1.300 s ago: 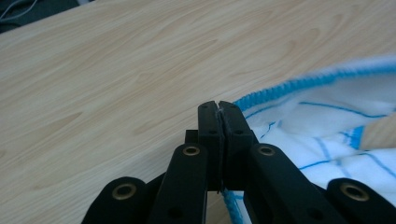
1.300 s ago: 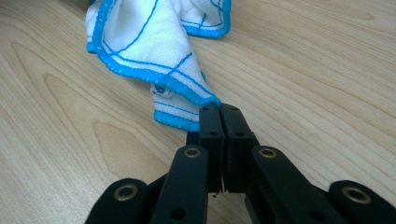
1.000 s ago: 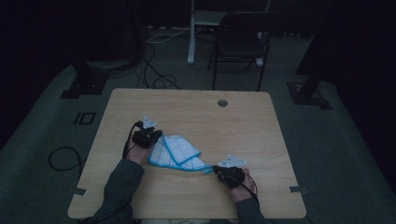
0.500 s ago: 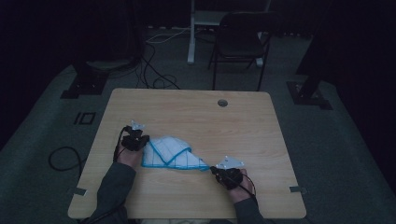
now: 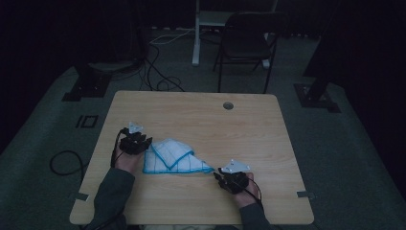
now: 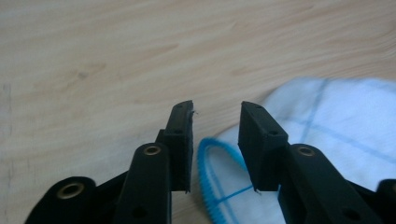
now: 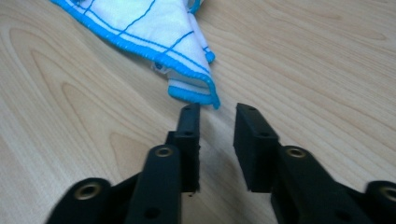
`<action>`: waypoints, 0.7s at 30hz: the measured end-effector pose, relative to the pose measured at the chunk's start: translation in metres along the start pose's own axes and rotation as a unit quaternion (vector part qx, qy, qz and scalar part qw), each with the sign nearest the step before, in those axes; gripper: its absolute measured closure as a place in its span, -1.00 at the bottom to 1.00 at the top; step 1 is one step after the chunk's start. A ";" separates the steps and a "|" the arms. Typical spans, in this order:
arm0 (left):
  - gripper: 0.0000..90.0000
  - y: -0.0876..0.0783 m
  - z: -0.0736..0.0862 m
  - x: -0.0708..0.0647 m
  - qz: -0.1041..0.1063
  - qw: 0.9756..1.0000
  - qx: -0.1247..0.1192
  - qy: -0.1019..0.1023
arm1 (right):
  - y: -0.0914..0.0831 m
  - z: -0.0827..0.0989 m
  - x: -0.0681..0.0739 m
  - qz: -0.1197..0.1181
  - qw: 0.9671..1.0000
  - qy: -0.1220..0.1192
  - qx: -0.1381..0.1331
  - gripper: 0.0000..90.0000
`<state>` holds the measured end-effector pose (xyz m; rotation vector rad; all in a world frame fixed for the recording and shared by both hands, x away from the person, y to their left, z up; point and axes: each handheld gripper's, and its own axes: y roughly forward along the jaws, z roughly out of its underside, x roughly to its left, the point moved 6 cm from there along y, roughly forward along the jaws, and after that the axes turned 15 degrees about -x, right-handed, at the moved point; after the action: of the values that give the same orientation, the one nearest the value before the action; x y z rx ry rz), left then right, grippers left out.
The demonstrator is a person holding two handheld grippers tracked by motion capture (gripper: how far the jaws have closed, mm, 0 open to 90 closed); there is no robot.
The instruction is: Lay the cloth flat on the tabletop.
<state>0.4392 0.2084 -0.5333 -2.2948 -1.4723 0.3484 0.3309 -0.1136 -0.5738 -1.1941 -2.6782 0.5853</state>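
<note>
Left gripper (image 5: 143, 142): jaws just opening, standing apart, releasing the cloth's (image 5: 173, 156) hem at nine o'clock. Cloth: lying folded at table (image 5: 201, 120) centre, laid flat for folding. Right gripper (image 5: 221, 178): jaws just opening, spread, clearing the corner at four o'clock.

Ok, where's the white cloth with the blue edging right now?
In the high view the cloth lies folded on the wooden table, toward its near edge, between the left gripper and the right gripper.
</note>
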 end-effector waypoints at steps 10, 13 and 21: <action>0.32 0.009 -0.022 -0.042 0.055 0.998 -0.019 0.037 | 0.008 -0.002 -0.001 -0.005 1.000 -0.001 -0.003 0.54; 0.28 0.014 -0.025 -0.056 0.074 0.996 -0.020 0.046 | 0.011 -0.002 -0.001 -0.007 1.000 0.000 -0.002 0.56; 0.18 0.026 -0.027 -0.105 0.154 0.985 -0.024 0.079 | 0.015 -0.001 -0.001 -0.009 1.000 -0.003 0.002 0.75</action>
<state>0.4276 0.0978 -0.5213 -2.5273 -1.0622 0.2106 0.3417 -0.1050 -0.5785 -1.1693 -2.6883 0.5914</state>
